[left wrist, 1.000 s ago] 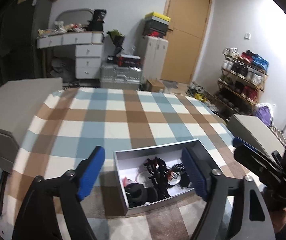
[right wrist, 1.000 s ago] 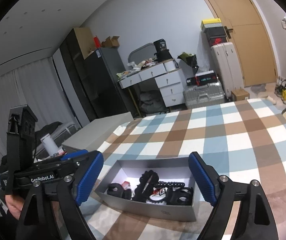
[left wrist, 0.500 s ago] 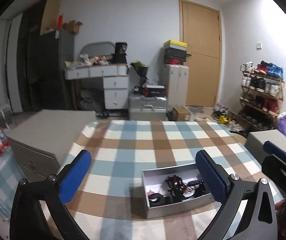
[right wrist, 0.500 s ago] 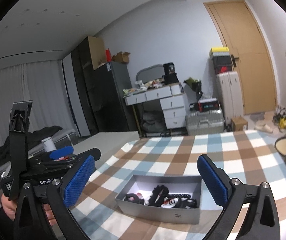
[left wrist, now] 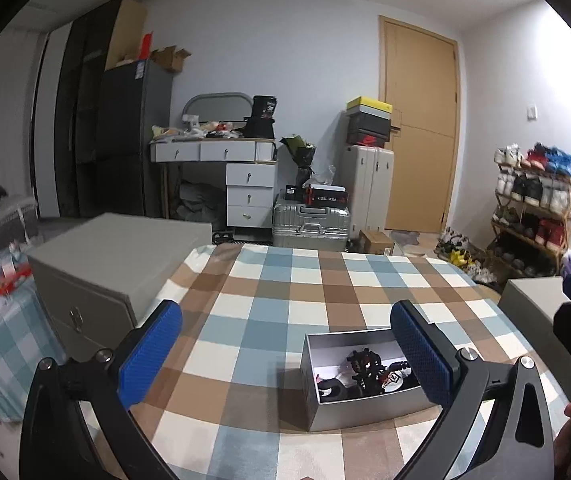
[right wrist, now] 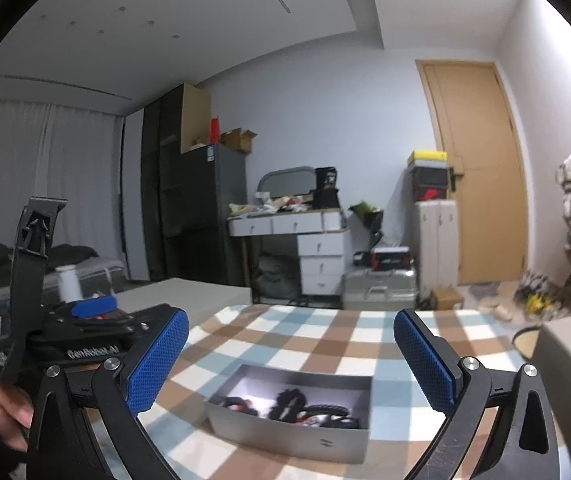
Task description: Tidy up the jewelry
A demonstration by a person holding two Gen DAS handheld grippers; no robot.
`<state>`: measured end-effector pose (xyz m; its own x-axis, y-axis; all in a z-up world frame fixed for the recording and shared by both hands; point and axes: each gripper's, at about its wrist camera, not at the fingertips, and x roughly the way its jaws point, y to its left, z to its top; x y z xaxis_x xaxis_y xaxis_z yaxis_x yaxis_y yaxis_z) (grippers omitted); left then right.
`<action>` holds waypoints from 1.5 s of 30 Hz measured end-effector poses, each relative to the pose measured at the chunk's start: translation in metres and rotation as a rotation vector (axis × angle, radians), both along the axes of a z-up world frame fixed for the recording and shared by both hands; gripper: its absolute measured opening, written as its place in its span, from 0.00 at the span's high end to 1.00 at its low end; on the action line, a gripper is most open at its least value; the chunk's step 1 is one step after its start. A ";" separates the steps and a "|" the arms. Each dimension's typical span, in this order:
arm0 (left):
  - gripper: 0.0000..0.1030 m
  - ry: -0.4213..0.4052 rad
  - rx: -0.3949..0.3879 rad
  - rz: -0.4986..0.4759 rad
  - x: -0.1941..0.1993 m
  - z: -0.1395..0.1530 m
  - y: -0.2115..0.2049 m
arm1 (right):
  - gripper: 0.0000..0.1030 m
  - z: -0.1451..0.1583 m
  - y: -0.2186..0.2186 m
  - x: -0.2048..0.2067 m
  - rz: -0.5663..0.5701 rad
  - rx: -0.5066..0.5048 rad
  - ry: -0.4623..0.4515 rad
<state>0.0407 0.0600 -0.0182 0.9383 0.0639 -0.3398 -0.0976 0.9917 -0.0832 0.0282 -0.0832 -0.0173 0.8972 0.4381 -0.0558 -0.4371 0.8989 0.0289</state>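
A grey open box [left wrist: 361, 400] sits on the checked tablecloth [left wrist: 269, 308] and holds a tangle of black and red jewelry [left wrist: 365, 372]. My left gripper [left wrist: 285, 344] is open and empty, raised above and behind the box, which lies toward its right finger. My right gripper [right wrist: 289, 354] is open and empty, held above the same box [right wrist: 289, 428], with dark jewelry [right wrist: 293, 402] showing inside. The left gripper's body [right wrist: 81, 332] shows at the left of the right wrist view.
A grey cabinet [left wrist: 117, 256] stands left of the table, another grey unit [left wrist: 529, 296] at the right. Behind are a white desk with drawers [left wrist: 237, 176], suitcases [left wrist: 309, 224], a shoe rack [left wrist: 533, 208] and a door [left wrist: 417, 132].
Both grippers have lifted and pulled back from the box, so it looks smaller and lower in both views. Both stay open and empty.
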 end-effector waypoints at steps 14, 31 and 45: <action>0.01 0.008 0.028 0.036 0.000 -0.038 -0.005 | 0.00 -0.050 0.000 0.018 -0.068 -0.114 0.072; 0.01 -0.015 0.118 -0.007 -0.003 -0.045 -0.026 | 0.00 -0.062 -0.004 0.037 -0.127 -0.128 0.197; 0.01 -0.023 0.094 0.008 -0.001 -0.047 -0.020 | 0.00 -0.061 -0.004 0.037 -0.126 -0.129 0.182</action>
<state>0.0395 0.0399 -0.0647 0.9453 0.1018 -0.3100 -0.1046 0.9945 0.0076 0.0649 -0.0870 -0.0783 0.9141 0.3025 -0.2701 -0.3198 0.9472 -0.0216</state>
